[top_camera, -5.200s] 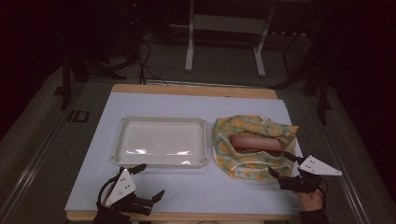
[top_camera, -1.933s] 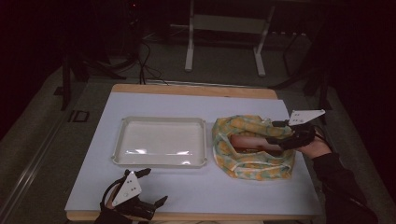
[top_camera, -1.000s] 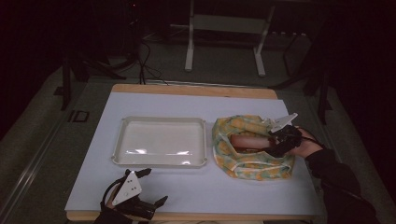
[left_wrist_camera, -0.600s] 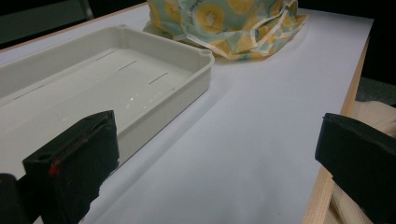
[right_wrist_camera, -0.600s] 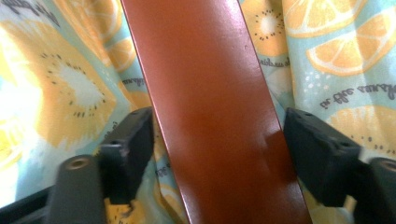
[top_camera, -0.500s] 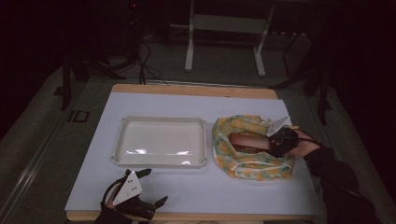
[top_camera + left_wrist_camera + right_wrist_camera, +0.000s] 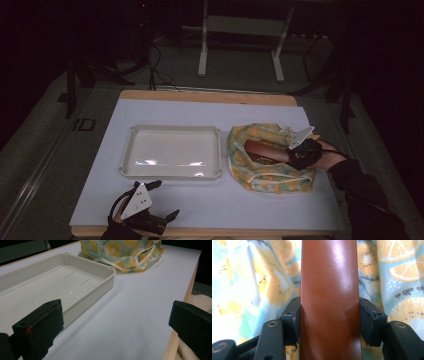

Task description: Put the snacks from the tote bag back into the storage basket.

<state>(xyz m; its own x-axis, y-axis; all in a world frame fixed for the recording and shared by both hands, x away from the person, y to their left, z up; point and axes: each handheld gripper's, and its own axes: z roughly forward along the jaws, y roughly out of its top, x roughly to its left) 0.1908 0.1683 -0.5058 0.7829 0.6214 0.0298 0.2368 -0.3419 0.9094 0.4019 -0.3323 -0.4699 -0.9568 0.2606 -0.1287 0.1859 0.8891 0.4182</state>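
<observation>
Right gripper view: the brown glossy case [image 7: 329,300] runs lengthwise straight ahead between the jaws of the right gripper [image 7: 329,322], which has just closed and clamps its near end, fruit-print cloth bag [image 7: 397,277] beneath. High view adds the layout: case long axis aims left toward the white tray [image 7: 171,151] on the counter [image 7: 210,112]. Left gripper [image 7: 162,200] rests released at the front edge.

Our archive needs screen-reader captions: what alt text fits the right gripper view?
The right gripper is shut on a glossy brown case, its black pads pressing both long sides. The case lies on a fabric bag printed with orange and kiwi slices.
</observation>
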